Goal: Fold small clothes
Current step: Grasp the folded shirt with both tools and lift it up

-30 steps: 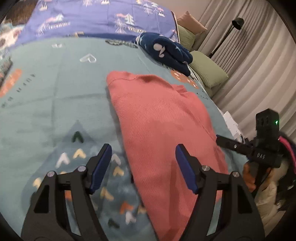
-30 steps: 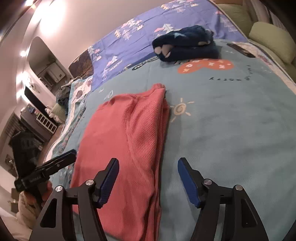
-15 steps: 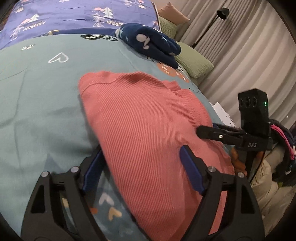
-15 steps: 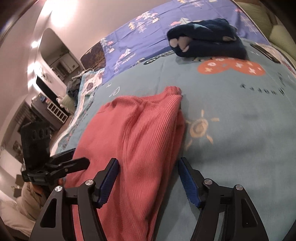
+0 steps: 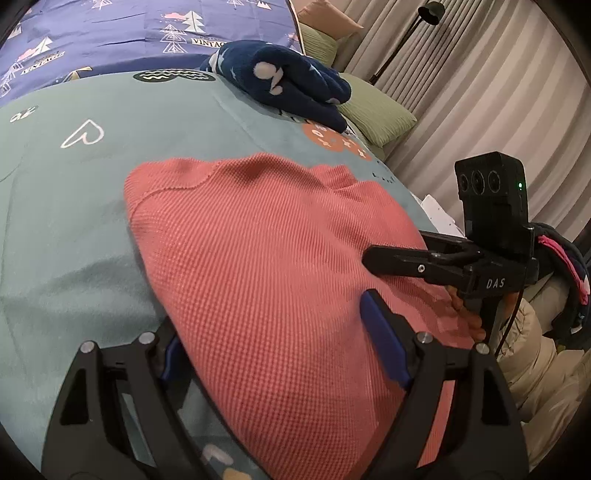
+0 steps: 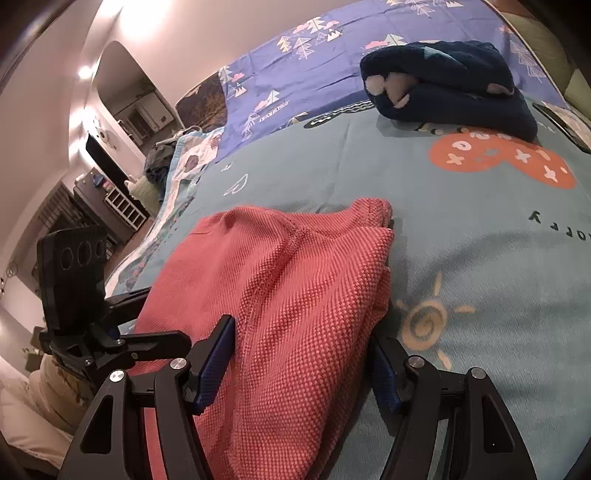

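A coral-red knit garment [image 5: 266, 266] lies folded lengthwise on the teal bed cover [image 5: 55, 206]. My left gripper [image 5: 280, 343] is open and straddles its left long edge; one blue pad is under the edge, the other rests on top. My right gripper [image 6: 303, 362] is open and straddles the garment's [image 6: 288, 295] right folded edge in the same way. Each gripper shows in the other's view: the right one [image 5: 373, 254] over the garment's right side, the left one [image 6: 184, 341] at its left side.
A folded navy garment [image 5: 288, 81] with pale spots lies further up the bed, also in the right wrist view [image 6: 450, 81]. A purple tree-print sheet [image 5: 110, 33] lies beyond. Green pillows [image 5: 373, 114], curtains and a floor lamp [image 5: 428, 9] stand on the right.
Both grippers have moved forward and inward from beside the garment onto its long edges. The jaws have stayed open throughout. The garment has not visibly shifted.
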{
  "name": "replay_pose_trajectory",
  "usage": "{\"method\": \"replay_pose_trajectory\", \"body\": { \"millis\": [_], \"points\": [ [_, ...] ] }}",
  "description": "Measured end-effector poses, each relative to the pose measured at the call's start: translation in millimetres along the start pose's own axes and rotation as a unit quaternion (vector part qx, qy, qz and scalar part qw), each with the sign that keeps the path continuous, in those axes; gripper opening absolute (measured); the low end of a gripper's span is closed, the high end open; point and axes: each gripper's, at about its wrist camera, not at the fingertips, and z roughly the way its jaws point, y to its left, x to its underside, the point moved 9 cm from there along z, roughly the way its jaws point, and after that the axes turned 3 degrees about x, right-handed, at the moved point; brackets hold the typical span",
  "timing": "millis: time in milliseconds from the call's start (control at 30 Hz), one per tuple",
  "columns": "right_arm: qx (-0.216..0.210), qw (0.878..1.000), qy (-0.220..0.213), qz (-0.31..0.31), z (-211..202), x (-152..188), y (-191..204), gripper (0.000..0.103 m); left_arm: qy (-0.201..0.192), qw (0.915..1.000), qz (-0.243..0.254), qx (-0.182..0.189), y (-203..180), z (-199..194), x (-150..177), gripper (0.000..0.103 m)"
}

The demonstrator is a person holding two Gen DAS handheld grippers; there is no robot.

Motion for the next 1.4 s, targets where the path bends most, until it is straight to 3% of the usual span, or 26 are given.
{"method": "replay_pose_trajectory", "body": {
  "millis": [167,233,300,400,500,633,967,1400],
  "points": [
    [0.004,1.0,-0.003,-0.006,-1,2,0,0.067,0.0,0.9999,0.009,-0.009,-1,0,0,0.082],
    [0.015,1.0,-0.006,-0.011,-3,3,0,0.061,-0.001,0.9998,0.012,-0.016,0,-1,1,0.079],
    [0.015,1.0,-0.006,-0.014,-3,3,2,0.046,-0.006,0.9995,0.015,-0.025,0,-2,0,0.067],
    [0.046,0.998,-0.014,-0.028,-8,4,11,0.033,-0.019,0.999,0.018,-0.035,-2,-8,-2,0.047],
    [0.082,0.995,-0.03,-0.054,-16,2,22,0.027,-0.034,0.997,0.032,-0.062,-10,-17,-5,0.036],
    [0.094,0.992,-0.06,-0.063,-41,-2,38,0.025,-0.059,0.9907,0.076,-0.097,-32,-35,-12,0.033],
    [0.129,0.976,-0.152,-0.089,-127,-3,85,0.024,-0.124,0.9778,0.129,-0.108,-91,-95,-27,0.032],
    [0.174,0.945,-0.259,-0.1,-233,-33,112,0.025,-0.198,0.9471,0.222,-0.12,-169,-141,-80,0.031]
  ]
}}
